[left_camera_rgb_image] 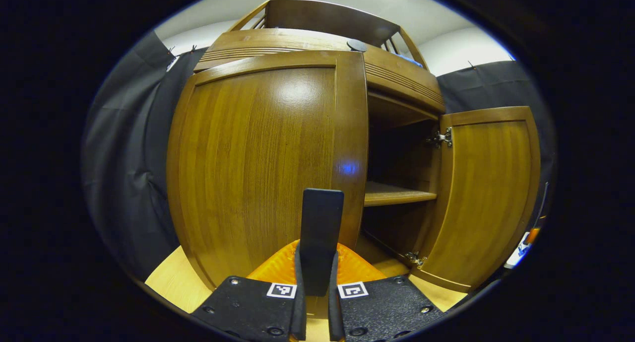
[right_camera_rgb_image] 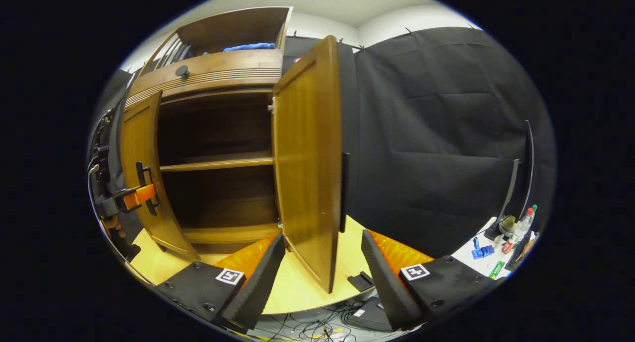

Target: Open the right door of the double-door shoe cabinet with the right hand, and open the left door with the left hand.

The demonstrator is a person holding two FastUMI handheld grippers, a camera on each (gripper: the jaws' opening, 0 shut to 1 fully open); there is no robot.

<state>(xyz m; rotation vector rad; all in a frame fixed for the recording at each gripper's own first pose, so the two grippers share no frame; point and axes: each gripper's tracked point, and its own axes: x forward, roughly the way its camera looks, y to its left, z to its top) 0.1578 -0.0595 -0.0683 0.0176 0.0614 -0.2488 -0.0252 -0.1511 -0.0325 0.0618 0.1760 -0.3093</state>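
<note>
Black cloth hangs in soft folds behind a glossy, grained wooden shoe cabinet [left_camera_rgb_image: 317, 39] standing on a pale wooden platform [right_camera_rgb_image: 302, 287]. At centre of the left gripper view, the left door [left_camera_rgb_image: 258, 168] is closed, the left gripper [left_camera_rgb_image: 320, 218] at its handle edge with fingers pressed narrowly together. The right door [right_camera_rgb_image: 307, 163] stands swung open, baring a flat shelf [right_camera_rgb_image: 218, 162]. Low in the right gripper view, the right gripper [right_camera_rgb_image: 322, 242] gapes wide around the door's lower edge.

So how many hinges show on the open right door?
2: the upper hinge near the right door top, the lower hinge near its bottom. Others may be hidden.
</note>
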